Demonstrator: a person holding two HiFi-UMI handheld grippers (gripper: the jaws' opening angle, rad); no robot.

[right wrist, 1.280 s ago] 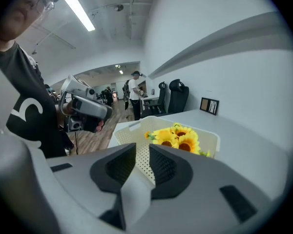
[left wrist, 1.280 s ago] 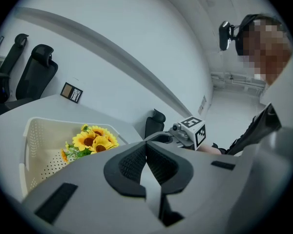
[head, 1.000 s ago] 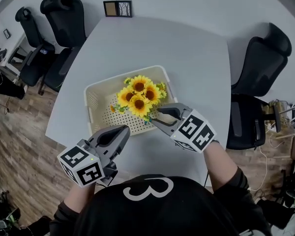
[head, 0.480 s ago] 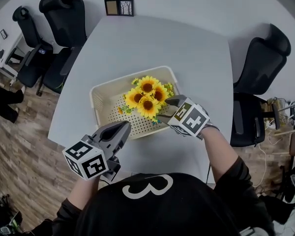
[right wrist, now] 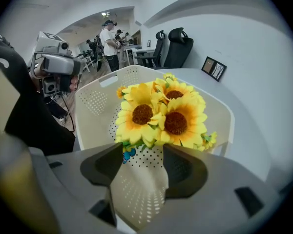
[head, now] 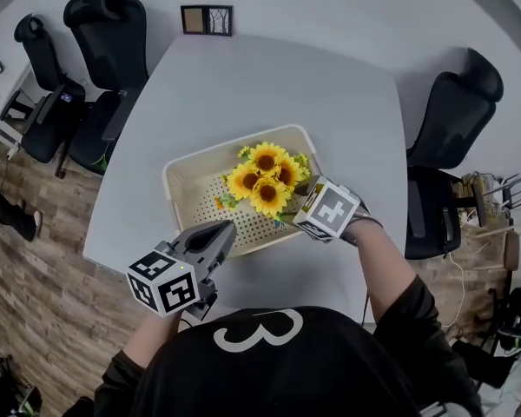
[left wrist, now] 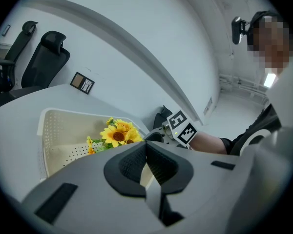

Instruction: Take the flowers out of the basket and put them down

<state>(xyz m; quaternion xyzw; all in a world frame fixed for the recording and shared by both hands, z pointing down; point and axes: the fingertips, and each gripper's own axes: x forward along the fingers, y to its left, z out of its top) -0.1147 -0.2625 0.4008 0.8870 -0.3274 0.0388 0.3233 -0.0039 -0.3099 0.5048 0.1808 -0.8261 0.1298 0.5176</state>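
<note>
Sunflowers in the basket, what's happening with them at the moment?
A person works two handheld grippers over a white table. The bunch of sunflowers sits in the cream basket. The right gripper is at the bunch's base with its jaws apart, not gripping it. The left gripper hangs shut and empty by the basket's near edge. Nothing has been lifted out yet.

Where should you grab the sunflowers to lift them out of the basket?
Probably the green part just under the sunflowers, coming from the side where the right gripper faces with jaws open. The blooms are wide and soft; the bunch narrows beneath.
</note>
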